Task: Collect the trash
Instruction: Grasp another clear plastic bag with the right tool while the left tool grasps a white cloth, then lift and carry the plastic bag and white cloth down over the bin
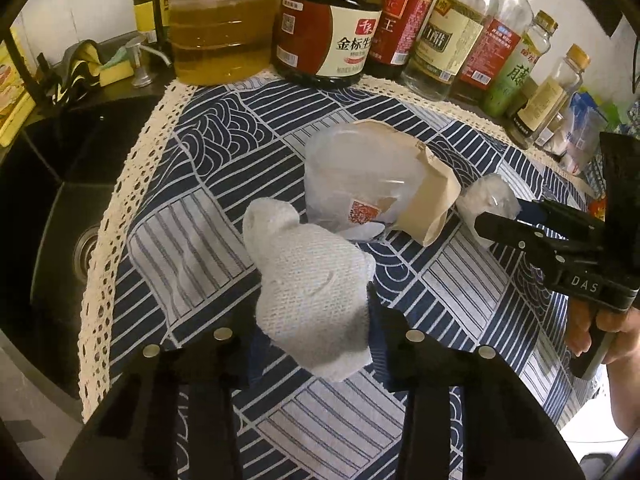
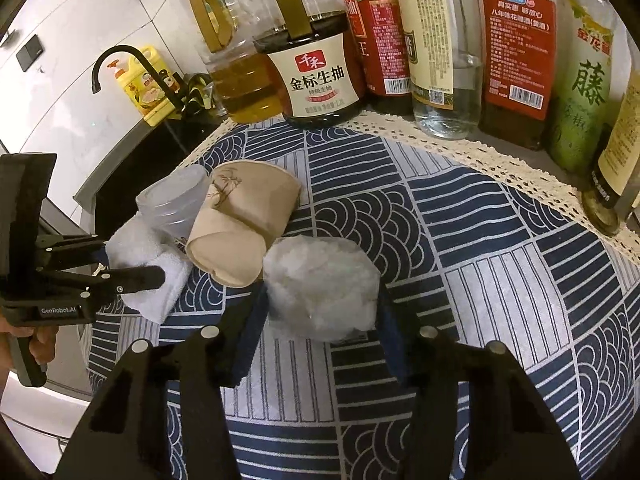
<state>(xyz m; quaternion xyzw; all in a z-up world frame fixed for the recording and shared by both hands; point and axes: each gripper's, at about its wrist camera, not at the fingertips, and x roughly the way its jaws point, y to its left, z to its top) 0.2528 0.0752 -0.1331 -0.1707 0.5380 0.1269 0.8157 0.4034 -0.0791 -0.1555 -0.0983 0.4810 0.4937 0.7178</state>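
Note:
On the blue-and-white patterned cloth (image 1: 224,160) lie several pieces of trash. My left gripper (image 1: 318,310) is shut on a crumpled white paper towel (image 1: 312,280), its fingers pressing both sides; the right wrist view shows this left gripper (image 2: 132,276) clamped on the towel (image 2: 152,292). My right gripper (image 2: 322,308) is shut on a crumpled wad of clear plastic (image 2: 324,284), seen also in the left wrist view as the right gripper (image 1: 494,220) pinching the wad (image 1: 480,196). Between the two lie a clear plastic cup (image 1: 352,172) (image 2: 172,200) and a crushed brown paper cup (image 1: 432,204) (image 2: 244,224).
A row of sauce and oil bottles lines the back edge, with a dark soy jar (image 1: 324,36) and an oil jug (image 1: 220,32). A black sink (image 1: 60,200) with a black tap (image 2: 120,60) drops off to the left. A person's hand (image 1: 600,320) holds the right gripper.

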